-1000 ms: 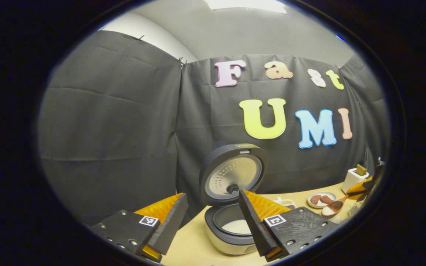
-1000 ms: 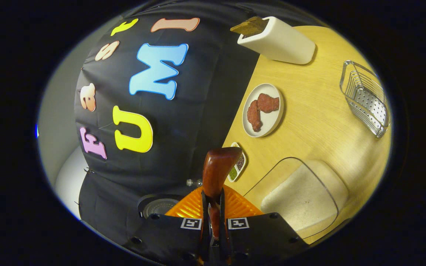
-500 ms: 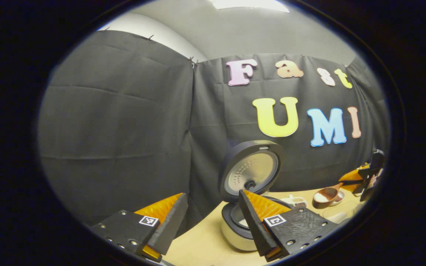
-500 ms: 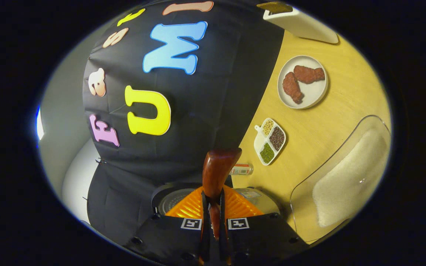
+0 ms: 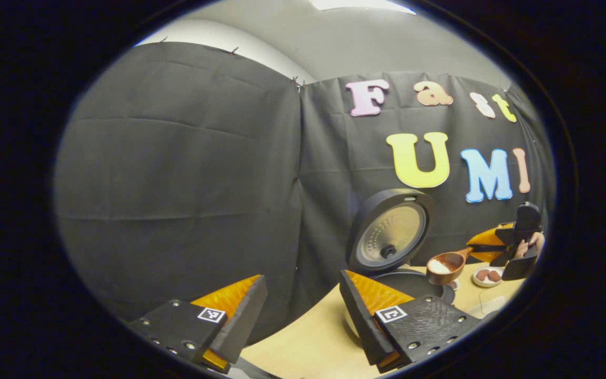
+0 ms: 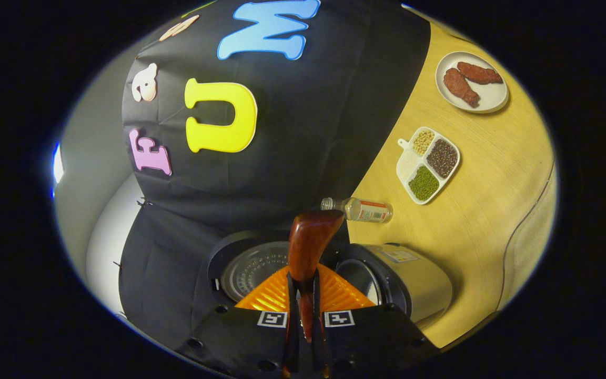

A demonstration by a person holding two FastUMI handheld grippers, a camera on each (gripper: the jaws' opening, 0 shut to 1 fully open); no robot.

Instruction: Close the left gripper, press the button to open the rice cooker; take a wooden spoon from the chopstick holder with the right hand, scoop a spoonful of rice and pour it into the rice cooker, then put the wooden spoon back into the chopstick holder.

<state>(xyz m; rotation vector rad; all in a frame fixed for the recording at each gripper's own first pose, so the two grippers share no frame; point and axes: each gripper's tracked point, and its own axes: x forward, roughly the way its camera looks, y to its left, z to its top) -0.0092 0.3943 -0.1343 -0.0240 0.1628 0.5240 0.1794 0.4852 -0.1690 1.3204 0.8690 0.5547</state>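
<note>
The rice cooker (image 5: 387,247) stands with its round lid raised, its pot rim (image 5: 413,281) partly behind my left gripper's finger. In the left gripper view, my left gripper (image 5: 303,310) is open and empty, well short of the cooker. The wooden spoon (image 5: 446,265), holding white rice, hovers level just above the cooker's right rim, held by the right gripper (image 5: 492,246) and a hand. In the right gripper view, my right gripper (image 6: 303,310) is shut on the spoon's handle (image 6: 311,245), with the open cooker (image 6: 387,281) right beneath it.
On the wooden table (image 6: 492,184) lie a small bottle on its side (image 6: 358,209), a divided dish of grains (image 6: 428,163) and a plate with two brown pieces (image 6: 472,81). A clear rice container's edge (image 6: 529,247) sits at the right.
The right gripper has carried the rice-filled spoon from over the container across to above the cooker. The left gripper view has swung left, shifting the cooker rightward in it.
</note>
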